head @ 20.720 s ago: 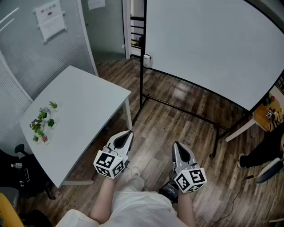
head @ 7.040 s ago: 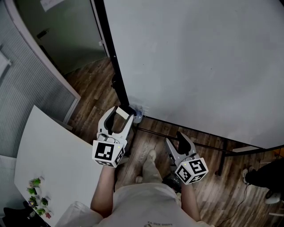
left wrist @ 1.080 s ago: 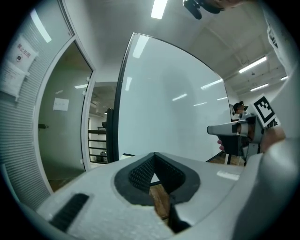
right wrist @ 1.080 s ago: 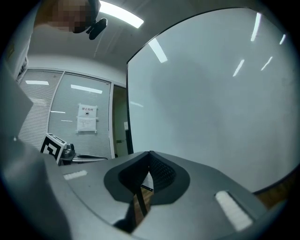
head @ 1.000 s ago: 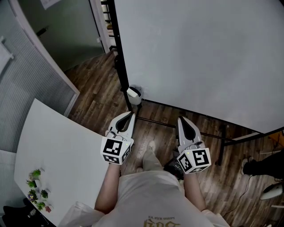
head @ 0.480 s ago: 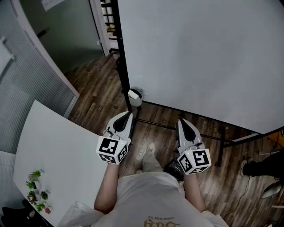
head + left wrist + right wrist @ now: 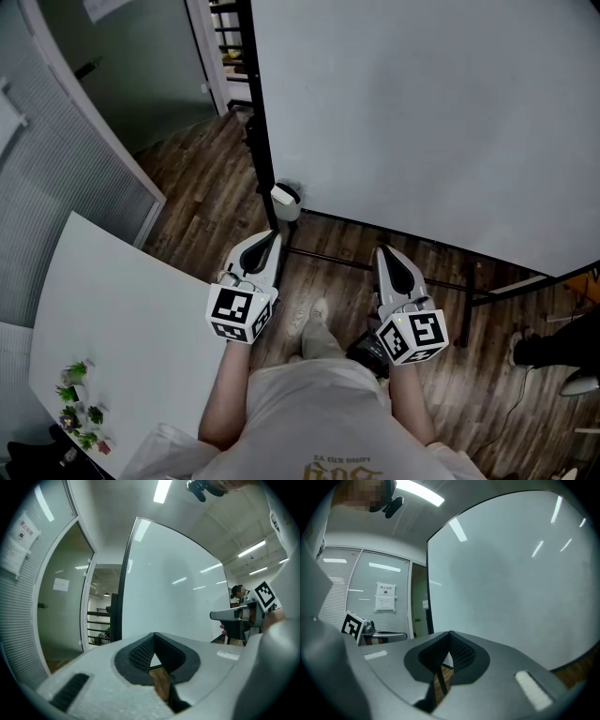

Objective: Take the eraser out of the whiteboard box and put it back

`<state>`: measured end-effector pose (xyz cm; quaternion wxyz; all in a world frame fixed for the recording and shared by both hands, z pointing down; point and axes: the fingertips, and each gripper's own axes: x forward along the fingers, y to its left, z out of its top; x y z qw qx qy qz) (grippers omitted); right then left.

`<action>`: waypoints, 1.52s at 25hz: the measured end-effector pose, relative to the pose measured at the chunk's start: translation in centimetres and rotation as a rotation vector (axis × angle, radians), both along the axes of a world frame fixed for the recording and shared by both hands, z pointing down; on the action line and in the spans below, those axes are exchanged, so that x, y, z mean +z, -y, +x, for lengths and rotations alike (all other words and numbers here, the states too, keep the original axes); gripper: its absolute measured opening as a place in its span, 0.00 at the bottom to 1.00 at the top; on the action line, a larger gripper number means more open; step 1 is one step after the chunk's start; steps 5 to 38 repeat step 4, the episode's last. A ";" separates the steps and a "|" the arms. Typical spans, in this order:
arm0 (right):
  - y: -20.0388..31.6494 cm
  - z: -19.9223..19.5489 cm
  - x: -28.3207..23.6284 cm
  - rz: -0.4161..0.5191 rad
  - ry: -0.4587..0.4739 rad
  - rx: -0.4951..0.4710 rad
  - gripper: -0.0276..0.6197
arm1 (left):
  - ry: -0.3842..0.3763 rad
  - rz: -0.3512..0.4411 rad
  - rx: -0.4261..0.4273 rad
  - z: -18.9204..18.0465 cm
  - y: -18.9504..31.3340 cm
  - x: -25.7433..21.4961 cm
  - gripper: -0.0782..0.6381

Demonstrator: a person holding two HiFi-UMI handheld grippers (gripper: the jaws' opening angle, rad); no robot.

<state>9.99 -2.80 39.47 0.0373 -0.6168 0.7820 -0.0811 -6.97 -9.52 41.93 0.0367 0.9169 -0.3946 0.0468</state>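
Note:
The small white whiteboard box (image 7: pixel 286 197) hangs on the black post (image 7: pixel 260 122) at the lower left corner of the whiteboard (image 7: pixel 422 112). A pale block shows in its top; I cannot tell the eraser's outline. My left gripper (image 7: pixel 268 241) is shut and empty, with its tips just below and left of the box, not touching it. My right gripper (image 7: pixel 385 255) is also shut and empty, level with the left one, below the board's lower edge. In the left gripper view the left gripper (image 7: pixel 153 636) faces the board; the right gripper (image 7: pixel 450 634) does so in its own view.
A white table (image 7: pixel 112 309) stands at the left with small potted plants (image 7: pixel 80 398) on its near corner. The black stand rail (image 7: pixel 412 272) runs under the board over the wooden floor. Another person's shoes (image 7: pixel 534 347) are at the right edge. A glass partition (image 7: pixel 66 159) is at the far left.
Seven seconds ago my left gripper was open around a pale eraser beside the box; now it is shut, empty and drawn back. Over the last second both grippers barely move.

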 end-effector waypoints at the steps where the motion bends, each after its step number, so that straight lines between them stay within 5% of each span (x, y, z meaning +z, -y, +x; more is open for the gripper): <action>1: 0.0 0.0 0.1 -0.001 0.000 0.002 0.06 | -0.001 0.000 0.001 0.0 0.0 0.1 0.11; 38: 0.0 0.1 0.3 -0.004 0.002 0.009 0.06 | -0.005 -0.001 0.004 -0.1 0.2 0.2 0.11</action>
